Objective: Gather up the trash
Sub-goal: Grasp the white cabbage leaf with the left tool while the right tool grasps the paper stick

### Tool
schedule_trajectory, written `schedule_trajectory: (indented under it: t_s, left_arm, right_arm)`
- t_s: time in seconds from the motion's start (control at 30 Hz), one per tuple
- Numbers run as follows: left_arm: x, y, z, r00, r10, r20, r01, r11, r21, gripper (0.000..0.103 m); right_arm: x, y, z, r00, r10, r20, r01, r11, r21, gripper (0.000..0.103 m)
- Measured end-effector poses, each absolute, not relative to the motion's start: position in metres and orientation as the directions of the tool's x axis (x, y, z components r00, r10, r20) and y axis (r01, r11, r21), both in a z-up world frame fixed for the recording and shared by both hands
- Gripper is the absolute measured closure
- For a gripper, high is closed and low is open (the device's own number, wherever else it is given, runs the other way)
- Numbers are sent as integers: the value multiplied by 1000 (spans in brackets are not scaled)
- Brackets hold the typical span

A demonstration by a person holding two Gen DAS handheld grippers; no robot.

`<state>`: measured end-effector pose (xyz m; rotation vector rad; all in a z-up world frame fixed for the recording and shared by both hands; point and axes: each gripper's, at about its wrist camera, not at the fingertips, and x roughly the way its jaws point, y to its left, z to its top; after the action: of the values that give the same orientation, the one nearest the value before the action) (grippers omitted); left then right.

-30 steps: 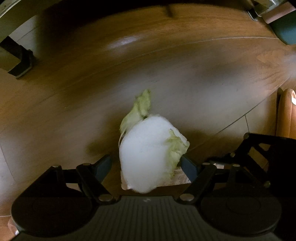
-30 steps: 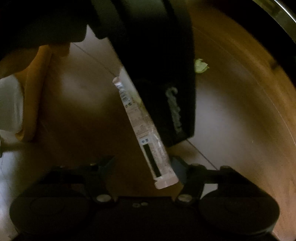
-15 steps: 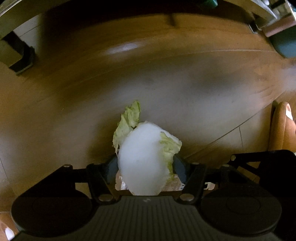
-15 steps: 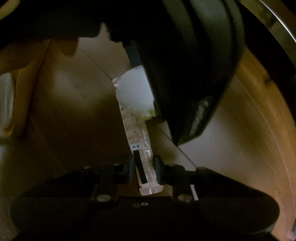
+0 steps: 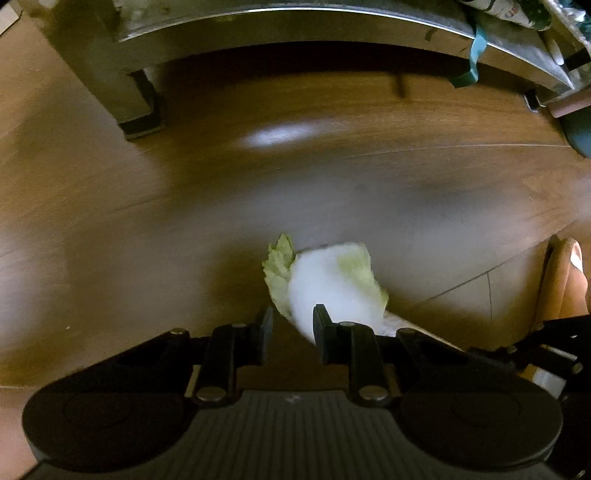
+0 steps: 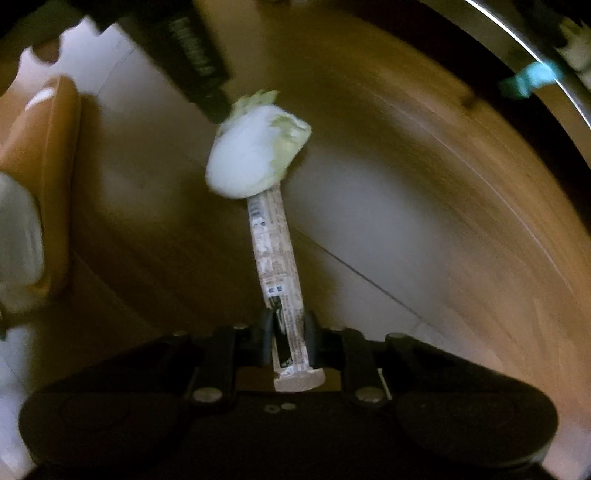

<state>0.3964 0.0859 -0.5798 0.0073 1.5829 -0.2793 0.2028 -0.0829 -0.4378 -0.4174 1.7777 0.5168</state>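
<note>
A pale cabbage leaf (image 5: 328, 288), white with green edges, hangs just past the tips of my left gripper (image 5: 291, 321). The jaws are closing, and the leaf's near edge is pinched between the fingertips. In the right wrist view the same leaf (image 6: 255, 155) sits over the far end of a long printed stick packet (image 6: 275, 251). My right gripper (image 6: 290, 325) is shut on the packet's near end. The left gripper's dark body (image 6: 195, 55) reaches down to the leaf from the upper left. A bit of the packet (image 5: 395, 323) shows beside the leaf.
Both grippers point down at a brown wooden floor (image 5: 184, 221). A steel-framed table (image 5: 258, 22) with a leg (image 5: 136, 107) stands ahead. A teal strap (image 5: 476, 55) hangs from its edge. An orange slipper (image 6: 40, 177) on a person's foot lies at the left.
Both pairs of jaws have closed, the left on the leaf and the right on the packet. Both grippers have risen from the floor, and the table edge has come into view.
</note>
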Motion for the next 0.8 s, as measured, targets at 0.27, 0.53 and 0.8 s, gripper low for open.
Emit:
schedule_trajectory:
  t_s: [0.27, 0.53, 0.8]
  left_arm:
    - [391, 89, -586, -73, -202, -977, 132, 969, -211, 66]
    - [395, 92, -611, -111, -264, -958, -112, 961, -252, 26]
    - [397, 77, -625, -87, -234, -968, -296, 934, -199, 26]
  right_arm:
    - [214, -111, -438, -266, -75, -961, -450, 891, 55, 88]
    - [225, -119, -458, -269, -39, -962, -328, 943, 54, 88]
    - [230, -138, -455, -274, -7, -962, -257, 964, 66, 88]
